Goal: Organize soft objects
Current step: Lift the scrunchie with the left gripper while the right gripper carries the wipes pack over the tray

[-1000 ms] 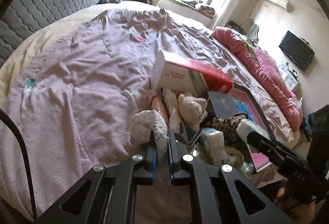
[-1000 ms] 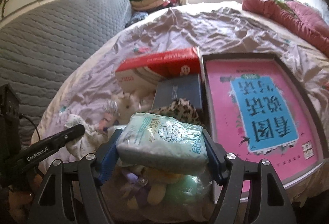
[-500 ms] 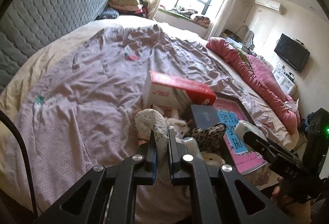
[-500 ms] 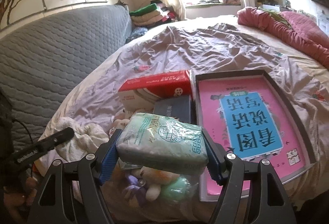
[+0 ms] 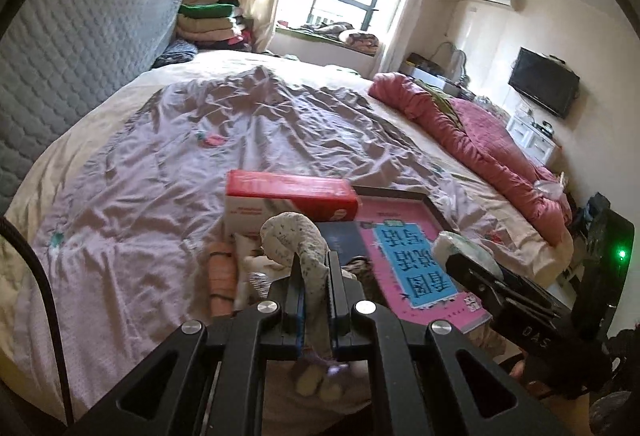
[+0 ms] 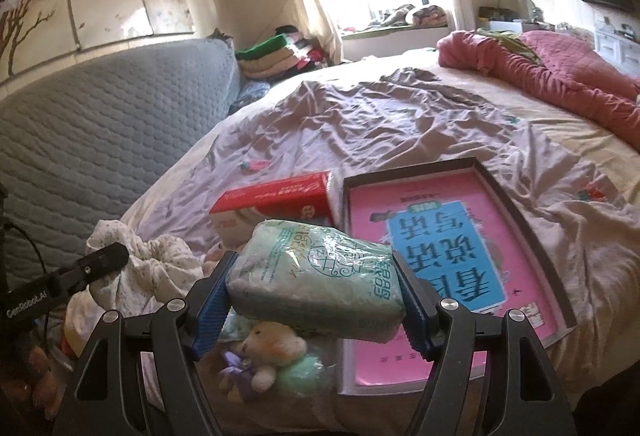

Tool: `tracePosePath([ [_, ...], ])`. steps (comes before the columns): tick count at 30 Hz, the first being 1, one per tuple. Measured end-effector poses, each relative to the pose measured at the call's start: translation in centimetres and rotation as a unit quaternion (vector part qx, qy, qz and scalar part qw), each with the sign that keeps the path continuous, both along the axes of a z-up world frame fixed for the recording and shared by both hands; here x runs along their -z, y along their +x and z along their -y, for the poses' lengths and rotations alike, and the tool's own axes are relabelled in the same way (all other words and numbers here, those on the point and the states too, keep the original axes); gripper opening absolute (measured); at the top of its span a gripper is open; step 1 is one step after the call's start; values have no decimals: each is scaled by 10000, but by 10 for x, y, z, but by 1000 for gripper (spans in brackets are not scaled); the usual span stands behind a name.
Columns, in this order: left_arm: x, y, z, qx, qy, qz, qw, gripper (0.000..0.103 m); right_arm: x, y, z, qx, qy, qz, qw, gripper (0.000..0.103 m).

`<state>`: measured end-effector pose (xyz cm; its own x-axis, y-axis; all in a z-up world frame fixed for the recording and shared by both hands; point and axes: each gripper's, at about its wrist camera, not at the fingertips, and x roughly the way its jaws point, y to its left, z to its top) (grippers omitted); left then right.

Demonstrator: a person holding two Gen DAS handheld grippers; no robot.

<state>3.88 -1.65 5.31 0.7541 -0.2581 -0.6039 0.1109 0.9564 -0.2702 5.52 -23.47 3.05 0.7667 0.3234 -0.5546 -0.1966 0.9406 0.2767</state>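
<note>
Bed (image 5: 168,164) with lilac sheet; pink-lined box lid (image 6: 516,196) beside red carton (image 6: 276,200). Right claw (image 6: 316,290) clenched on tissue pack (image 6: 316,276), lifted above plush toy (image 6: 268,352). Left claw (image 5: 316,278) grasping spotted cloth (image 5: 292,236), also raised. Step: carry phase; next needs a drop spot, probably lid.

**Bed's near edge: boxes behind, soft things in front**

The carton (image 6: 276,204) stands on the bedsheet (image 6: 400,124), and just to its right lies the flat tray (image 6: 516,220) with the book (image 6: 448,260) in it. In front of the carton sits the plush toy (image 6: 264,352), under the tissue pack (image 6: 316,284) held in the right gripper (image 6: 314,308). Left of that pack hangs the bundled cloth (image 6: 152,268), in the left gripper (image 5: 314,284). Far behind, folded blankets (image 6: 272,56) are stacked beside the headboard (image 6: 100,108).
</note>
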Motion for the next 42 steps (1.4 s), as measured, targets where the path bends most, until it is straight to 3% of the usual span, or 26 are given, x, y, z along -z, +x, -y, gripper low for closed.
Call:
tracePosePath([
  [13, -19, 15, 78, 618, 206, 75, 9978, 9, -18, 1, 53, 439, 202, 228, 9986, 75],
  [21, -17, 28, 124, 931, 333, -39, 9951, 9, -20, 2, 90, 715, 286, 307, 9966, 75],
  [42, 35, 59, 183, 1263, 630, -667, 9877, 9, 20, 15, 143, 963, 452, 3, 9943, 75],
])
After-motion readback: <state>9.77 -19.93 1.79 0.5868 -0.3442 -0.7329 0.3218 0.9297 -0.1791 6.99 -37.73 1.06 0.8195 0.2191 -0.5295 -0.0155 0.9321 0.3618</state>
